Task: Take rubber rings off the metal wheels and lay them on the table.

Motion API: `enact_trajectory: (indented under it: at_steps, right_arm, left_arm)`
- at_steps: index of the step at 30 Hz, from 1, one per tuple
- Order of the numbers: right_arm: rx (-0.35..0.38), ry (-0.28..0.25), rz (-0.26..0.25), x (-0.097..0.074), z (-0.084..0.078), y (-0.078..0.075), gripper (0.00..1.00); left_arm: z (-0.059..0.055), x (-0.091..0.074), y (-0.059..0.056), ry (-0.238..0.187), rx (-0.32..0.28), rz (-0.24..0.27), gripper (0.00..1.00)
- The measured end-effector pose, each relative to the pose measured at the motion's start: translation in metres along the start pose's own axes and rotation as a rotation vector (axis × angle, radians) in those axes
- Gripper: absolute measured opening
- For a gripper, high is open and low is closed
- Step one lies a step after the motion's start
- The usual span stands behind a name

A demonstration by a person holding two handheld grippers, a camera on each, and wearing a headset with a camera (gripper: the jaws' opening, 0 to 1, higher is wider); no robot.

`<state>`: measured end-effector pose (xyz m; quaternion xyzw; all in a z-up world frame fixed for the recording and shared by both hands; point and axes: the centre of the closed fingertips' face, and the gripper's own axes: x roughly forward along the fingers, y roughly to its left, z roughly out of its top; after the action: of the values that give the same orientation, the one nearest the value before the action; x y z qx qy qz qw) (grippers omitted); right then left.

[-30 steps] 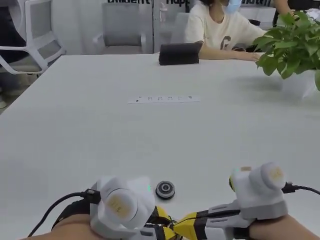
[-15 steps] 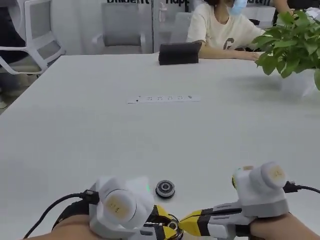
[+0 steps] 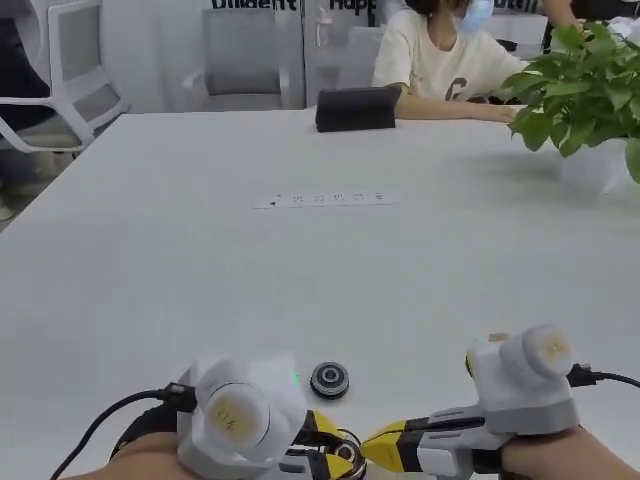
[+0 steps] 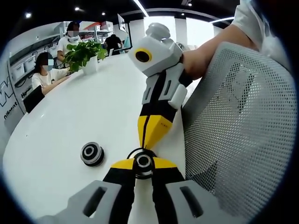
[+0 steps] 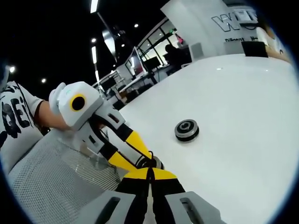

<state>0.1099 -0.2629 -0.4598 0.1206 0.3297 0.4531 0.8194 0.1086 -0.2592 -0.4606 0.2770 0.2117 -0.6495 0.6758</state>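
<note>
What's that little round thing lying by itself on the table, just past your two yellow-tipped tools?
It is a small metal wheel: silvery hub with concentric rings, a dark rubber ring around its rim. It lies flat on the white table, touched by nothing else, apart from the left gripper and right gripper, which meet at a second wheel.

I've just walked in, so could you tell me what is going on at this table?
A person is working with two handheld grippers at the near edge of the white table. The left gripper has a metal wheel clamped in its jaws, and the right gripper, jaws shut, appears to pinch its rubber ring, which isn't off yet. A second wheel lies on the table just beyond.
</note>
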Motion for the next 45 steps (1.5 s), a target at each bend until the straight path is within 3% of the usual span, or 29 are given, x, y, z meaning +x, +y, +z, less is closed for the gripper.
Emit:
enact_trajectory:
  at_steps: [18, 25, 45]
  right_arm:
    - [0.008, -0.018, 0.008, -0.003, 0.003, 0.003, 0.00]
    - [0.005, -0.025, 0.019, -0.004, 0.005, 0.005, 0.00]
    - [-0.023, -0.050, 0.051, -0.006, 0.020, 0.016, 0.00]
  left_arm:
    - [0.008, -0.011, -0.007, -0.025, -0.017, -0.033, 0.19]
    - [0.015, -0.021, -0.007, -0.056, -0.049, -0.033, 0.24]
    - [0.027, -0.054, -0.001, -0.108, -0.134, 0.018, 0.42]
